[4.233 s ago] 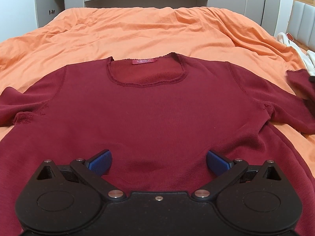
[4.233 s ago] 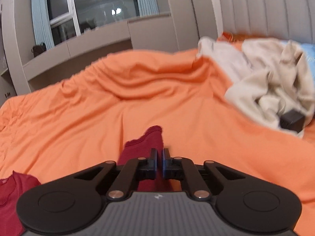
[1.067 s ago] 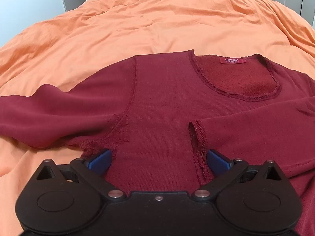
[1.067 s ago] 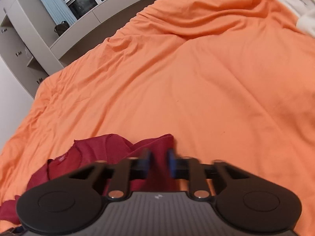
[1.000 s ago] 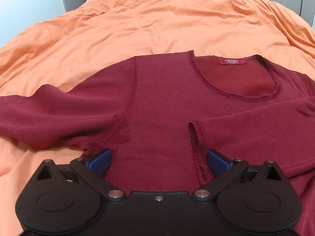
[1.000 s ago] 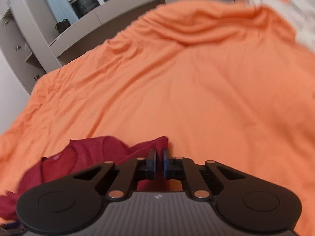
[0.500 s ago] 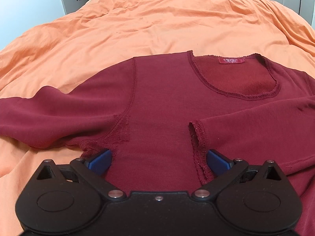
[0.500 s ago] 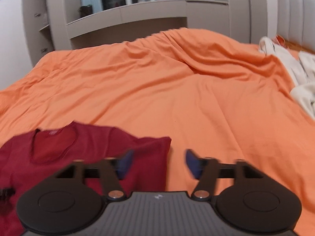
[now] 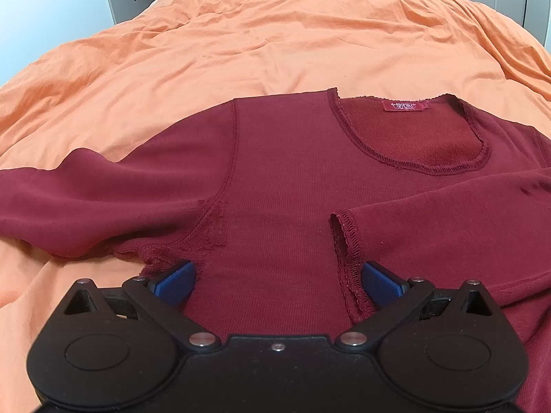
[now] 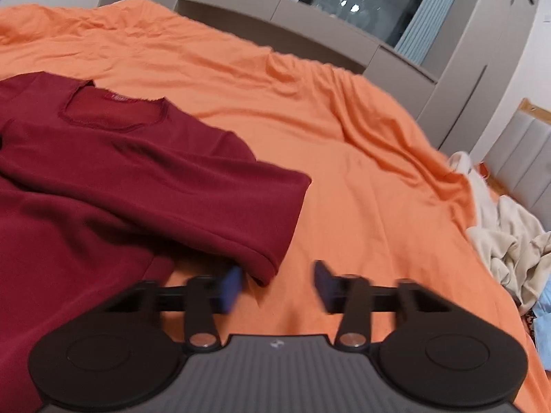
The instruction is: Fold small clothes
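Note:
A dark red long-sleeved top [image 9: 282,179] lies flat on the orange bed cover [image 9: 275,41], neck label at the far side. Its right sleeve is folded across the chest, the cuff [image 9: 346,241] ending near the middle. The other sleeve [image 9: 86,203] stretches out to the left. My left gripper [image 9: 277,280] is open and empty just above the top's chest. In the right wrist view the top [image 10: 103,179] lies at the left with the sleeve fold [image 10: 275,220] in front. My right gripper [image 10: 277,284] is open and empty beside that fold, over the cover.
A heap of cream and white clothes [image 10: 506,237] lies on the bed's right side. Grey cabinets and a window [image 10: 344,3] stand behind the bed. A padded headboard [image 10: 527,158] is at the far right. Orange cover [image 10: 361,144] spreads beyond the top.
My right gripper has opened and let go of the sleeve, which now lies folded across the chest, and has swung to the right. The left gripper has barely moved.

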Demonstrator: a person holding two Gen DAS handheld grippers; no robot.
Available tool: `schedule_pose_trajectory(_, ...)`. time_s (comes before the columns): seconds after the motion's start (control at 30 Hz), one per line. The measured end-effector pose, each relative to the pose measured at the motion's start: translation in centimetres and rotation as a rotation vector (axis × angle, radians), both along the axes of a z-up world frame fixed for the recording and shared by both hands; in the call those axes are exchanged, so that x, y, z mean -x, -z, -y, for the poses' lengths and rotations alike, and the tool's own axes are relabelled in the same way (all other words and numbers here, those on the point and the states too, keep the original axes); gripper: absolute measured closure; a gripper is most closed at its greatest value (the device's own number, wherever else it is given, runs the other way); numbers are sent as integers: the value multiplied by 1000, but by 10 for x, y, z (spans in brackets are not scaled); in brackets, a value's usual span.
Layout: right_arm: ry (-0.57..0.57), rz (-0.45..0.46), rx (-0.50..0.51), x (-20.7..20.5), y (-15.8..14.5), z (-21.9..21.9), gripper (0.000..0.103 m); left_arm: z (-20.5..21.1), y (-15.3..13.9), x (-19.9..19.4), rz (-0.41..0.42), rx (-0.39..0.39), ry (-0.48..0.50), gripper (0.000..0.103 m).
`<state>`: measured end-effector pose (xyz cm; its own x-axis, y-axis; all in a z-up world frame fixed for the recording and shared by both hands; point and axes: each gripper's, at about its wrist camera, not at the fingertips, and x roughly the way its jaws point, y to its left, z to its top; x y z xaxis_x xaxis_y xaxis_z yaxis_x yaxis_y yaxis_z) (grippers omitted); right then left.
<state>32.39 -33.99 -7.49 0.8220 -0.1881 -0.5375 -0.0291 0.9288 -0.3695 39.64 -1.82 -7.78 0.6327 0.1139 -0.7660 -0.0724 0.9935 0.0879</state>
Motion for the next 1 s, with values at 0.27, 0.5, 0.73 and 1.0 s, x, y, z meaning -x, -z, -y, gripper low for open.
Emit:
schedule_pose_trajectory(0.27, 20, 9, -73, 8, 0, 12, 98, 2, 2, -1, -8, -19, 3, 0)
schedule_pose_trajectory(0.5, -6, -29, -87, 17, -13, 12, 58, 4, 1, 0, -4, -24, 6, 0)
schedule_pose_trajectory(0.73, -84, 27, -148, 52, -59, 1, 1, -19, -31, 11, 7, 151, -6, 1)
schedule_pose_trajectory(1.0, -215, 55, -326, 85, -106, -34, 0, -101, -101, 44, 79, 220, -107, 1)
